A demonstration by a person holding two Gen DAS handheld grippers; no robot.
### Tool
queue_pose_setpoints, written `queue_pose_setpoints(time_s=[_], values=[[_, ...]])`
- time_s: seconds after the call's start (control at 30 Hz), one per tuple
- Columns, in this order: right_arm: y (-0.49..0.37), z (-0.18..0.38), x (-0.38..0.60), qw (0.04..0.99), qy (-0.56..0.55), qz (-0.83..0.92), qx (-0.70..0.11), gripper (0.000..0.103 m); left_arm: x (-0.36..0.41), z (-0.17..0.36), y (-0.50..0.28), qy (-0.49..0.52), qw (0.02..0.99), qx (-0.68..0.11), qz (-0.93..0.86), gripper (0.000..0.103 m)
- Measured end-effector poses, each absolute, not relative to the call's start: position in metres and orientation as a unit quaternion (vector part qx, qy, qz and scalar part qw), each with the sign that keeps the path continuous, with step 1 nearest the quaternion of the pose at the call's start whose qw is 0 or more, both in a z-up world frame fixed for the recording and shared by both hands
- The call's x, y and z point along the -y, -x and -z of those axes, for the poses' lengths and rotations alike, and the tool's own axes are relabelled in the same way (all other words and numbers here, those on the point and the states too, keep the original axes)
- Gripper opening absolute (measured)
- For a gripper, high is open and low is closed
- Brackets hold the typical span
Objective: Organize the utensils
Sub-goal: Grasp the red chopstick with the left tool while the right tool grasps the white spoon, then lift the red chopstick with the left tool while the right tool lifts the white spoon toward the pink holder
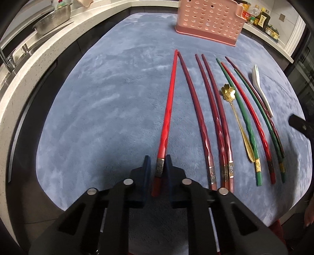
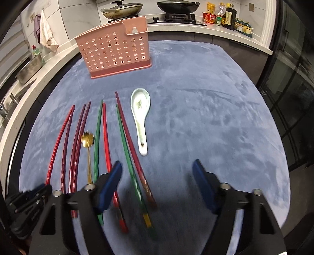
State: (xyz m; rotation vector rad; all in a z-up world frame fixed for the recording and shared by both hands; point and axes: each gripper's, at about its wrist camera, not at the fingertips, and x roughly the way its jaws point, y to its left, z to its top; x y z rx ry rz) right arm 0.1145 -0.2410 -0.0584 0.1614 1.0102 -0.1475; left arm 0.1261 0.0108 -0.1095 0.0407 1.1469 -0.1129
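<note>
Several chopsticks lie in a row on the blue cloth. My left gripper (image 1: 158, 164) is shut on the handle end of the bright red chopstick (image 1: 169, 104), which still rests on the cloth. A dark red chopstick (image 1: 193, 109) lies just right of it. A gold flower spoon (image 1: 228, 91) and a white ceramic spoon (image 2: 140, 113) lie among and beside the chopsticks. My right gripper (image 2: 157, 168) is open above the handle ends of a green chopstick (image 2: 127, 157) and a dark red one (image 2: 130, 145). The pink perforated holder (image 2: 115, 49) stands at the far side.
The blue cloth (image 2: 215, 117) covers the table. A counter with a metal colander (image 1: 53, 19) and sink runs along the left. A stove with pans (image 2: 121, 9) and bottles (image 2: 227, 16) is behind the holder. The left gripper shows at the lower left of the right wrist view (image 2: 29, 202).
</note>
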Motion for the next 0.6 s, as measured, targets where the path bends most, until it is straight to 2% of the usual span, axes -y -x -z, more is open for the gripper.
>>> queue_pose_setpoints(time_s=[0.07,0.23,0.6], values=[[-0.126,0.061,0.241,0.87,-0.08,0.065,-0.483,0.048,-0.008,0.11,-0.126,-0.023,0.839,-0.541,0.051,0.013],[-0.154,0.07,0.238,0.87,-0.083,0.047,-0.485,0.03,-0.009,0.111,-0.127,-0.021,0.839,-0.541,0.049,0.014],[-0.177,0.097,0.238,0.855,-0.092,0.038,-0.508,0.018,-0.005,0.112,-0.127,-0.027,0.845,-0.532,0.045,0.014]])
